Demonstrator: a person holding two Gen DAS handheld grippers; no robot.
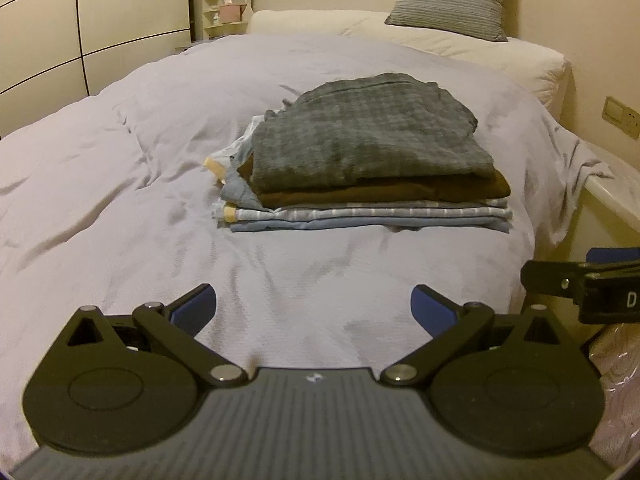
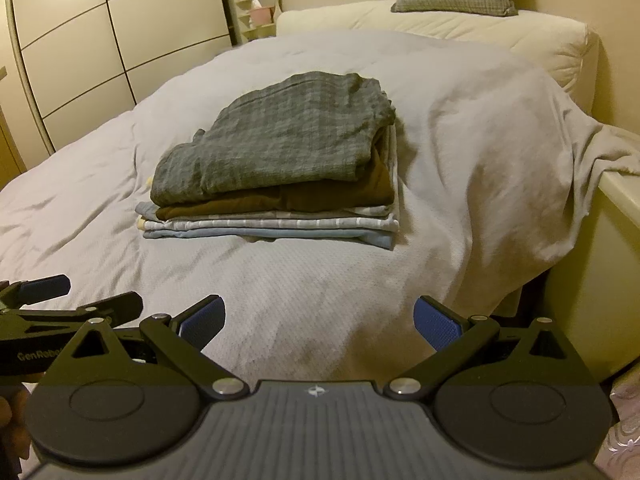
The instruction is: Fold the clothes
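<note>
While both claws gape, clothes stack (image 1: 368, 160) ahead — untouched

The bedspread (image 2: 320, 300) is seen as pale cloth with a fine waffle weave, matt and lightly creased. On the pile, the top garment (image 2: 280, 140) is shown in coarse grey checked fabric (rumpled, faintly fuzzy), the brown layer (image 2: 280, 200) in smoother, plain cloth. The left gripper (image 1: 314, 312) and right gripper (image 2: 320, 320) are made of matt black plastic, with ribbed blue pads (image 2: 436, 326) and shiny metal rivets. Glossy panels are noted on the wardrobe (image 2: 100, 40).
</note>
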